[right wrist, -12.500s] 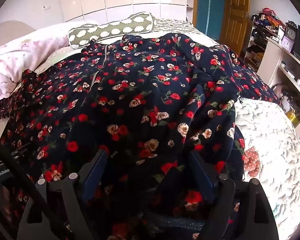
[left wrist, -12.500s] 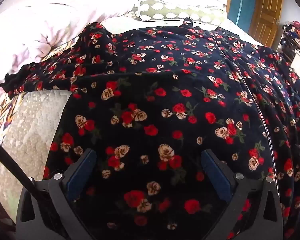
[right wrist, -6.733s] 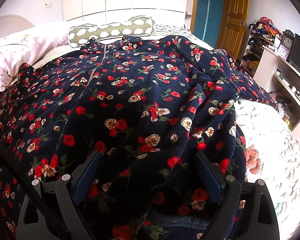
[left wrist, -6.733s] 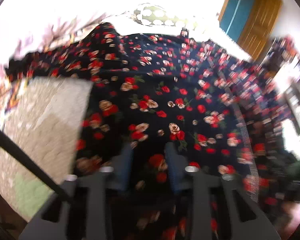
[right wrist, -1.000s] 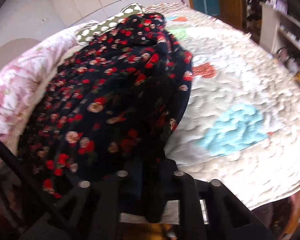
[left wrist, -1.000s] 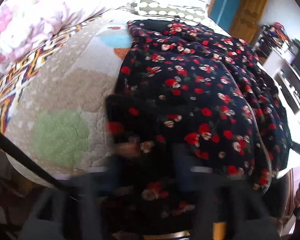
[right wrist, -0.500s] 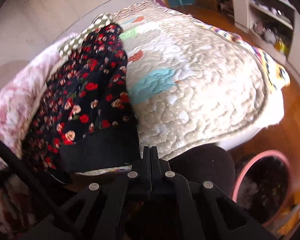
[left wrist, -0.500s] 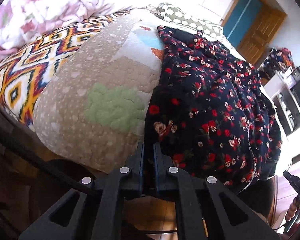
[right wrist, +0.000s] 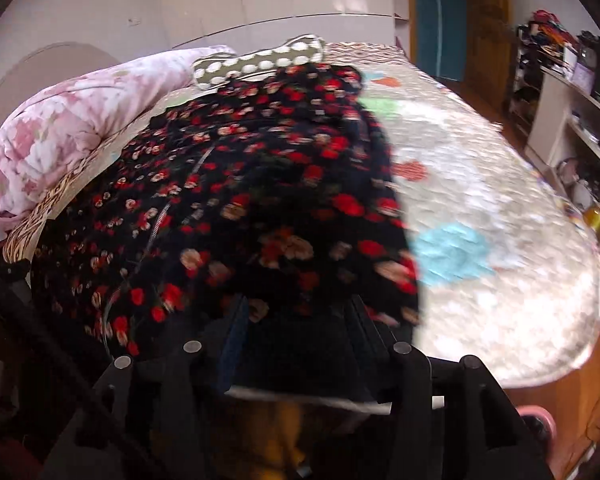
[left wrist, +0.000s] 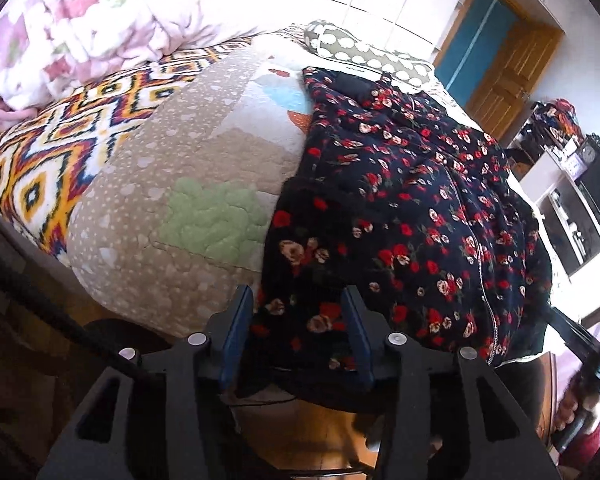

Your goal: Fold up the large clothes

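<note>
Two grippers hang at the near edge of the bed, each angled down at the floral dress [left wrist: 412, 208]. The dress lies as a long narrow band running away from the jaws toward the spotted pillow [left wrist: 364, 54], both sides apparently already folded in over the middle. The left gripper [left wrist: 296, 332] has its jaws opening, the dress's hem corner showing between the blue pads without being pressed. The right gripper [right wrist: 296, 334] is likewise opening over the opposite hem corner; that view is blurred, but the cloth sits loose between the fingers. Beside the left jaws the quilt [left wrist: 204, 216] lies bare; beyond the right jaws it is bare too. Judging by this, the lengthwise fold is done and the crosswise fold is starting. The next move calls for pinching both hem corners and carrying them together toward the collar end.
</note>
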Demonstrator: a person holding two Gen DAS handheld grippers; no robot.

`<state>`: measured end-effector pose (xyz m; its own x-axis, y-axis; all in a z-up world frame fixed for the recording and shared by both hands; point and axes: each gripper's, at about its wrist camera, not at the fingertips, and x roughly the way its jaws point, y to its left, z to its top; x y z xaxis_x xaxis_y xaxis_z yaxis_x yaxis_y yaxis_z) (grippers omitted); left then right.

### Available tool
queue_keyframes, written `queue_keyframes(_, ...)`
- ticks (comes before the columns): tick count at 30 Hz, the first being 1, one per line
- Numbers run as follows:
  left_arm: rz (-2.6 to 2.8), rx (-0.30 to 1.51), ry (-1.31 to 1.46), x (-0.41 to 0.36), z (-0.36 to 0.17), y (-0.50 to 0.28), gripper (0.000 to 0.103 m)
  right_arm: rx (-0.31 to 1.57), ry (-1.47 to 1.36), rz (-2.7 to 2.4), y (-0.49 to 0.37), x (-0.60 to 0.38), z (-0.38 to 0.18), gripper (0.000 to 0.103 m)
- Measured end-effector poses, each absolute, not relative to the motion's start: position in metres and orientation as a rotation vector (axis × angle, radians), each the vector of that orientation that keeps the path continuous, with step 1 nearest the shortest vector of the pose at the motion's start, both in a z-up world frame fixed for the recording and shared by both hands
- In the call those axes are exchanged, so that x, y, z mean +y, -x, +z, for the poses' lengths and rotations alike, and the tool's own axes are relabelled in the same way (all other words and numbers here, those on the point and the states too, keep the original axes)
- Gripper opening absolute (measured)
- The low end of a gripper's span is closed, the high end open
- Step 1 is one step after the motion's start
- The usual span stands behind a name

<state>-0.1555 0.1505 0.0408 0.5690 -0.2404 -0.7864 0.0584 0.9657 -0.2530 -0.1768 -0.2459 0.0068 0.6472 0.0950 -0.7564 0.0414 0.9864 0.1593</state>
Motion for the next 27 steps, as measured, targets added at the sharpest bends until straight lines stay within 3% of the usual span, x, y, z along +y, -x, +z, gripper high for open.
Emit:
queue_keyframes(2, -0.179, 0.957, 0.208, 0.147, 0.041, 0.154, 0.044, 0.954, -0.217, 0.059, 0.160, -0.244, -0.012, 0.005)
queue_keyframes(15, -0.131, 0.921, 0.180, 0.161, 0.046, 0.162, 0.047, 0.934, -0.286, -0.257, 0.279, -0.350, 0.027, 0.000)
queue_keyframes(16, -0.135, 0.924, 0.182, 0.161, 0.045, 0.161, 0.051, 0.913, -0.356, -0.242, 0.280, -0.357, 0.025, 0.001)
queue_keyframes(17, -0.138, 0.927, 0.184, 0.160, 0.043, 0.160, 0.053, 0.905, -0.416, -0.227, 0.278, -0.362, 0.022, 0.008)
queue_keyframes(20, -0.140, 0.929, 0.174, 0.156, 0.040, 0.155, 0.057, 0.871, -0.526, -0.158, 0.265, -0.365, 0.011, 0.054)
queue_keyframes(22, -0.144, 0.926, 0.164, 0.155, 0.038, 0.152, 0.063, 0.870, -0.478, -0.174, 0.251, -0.358, 0.008, 0.057)
queue_keyframes(27, -0.166, 0.926, 0.158, 0.161, 0.036, 0.127, 0.065, 0.847, -0.395, -0.154, 0.221, -0.351, 0.011, 0.057)
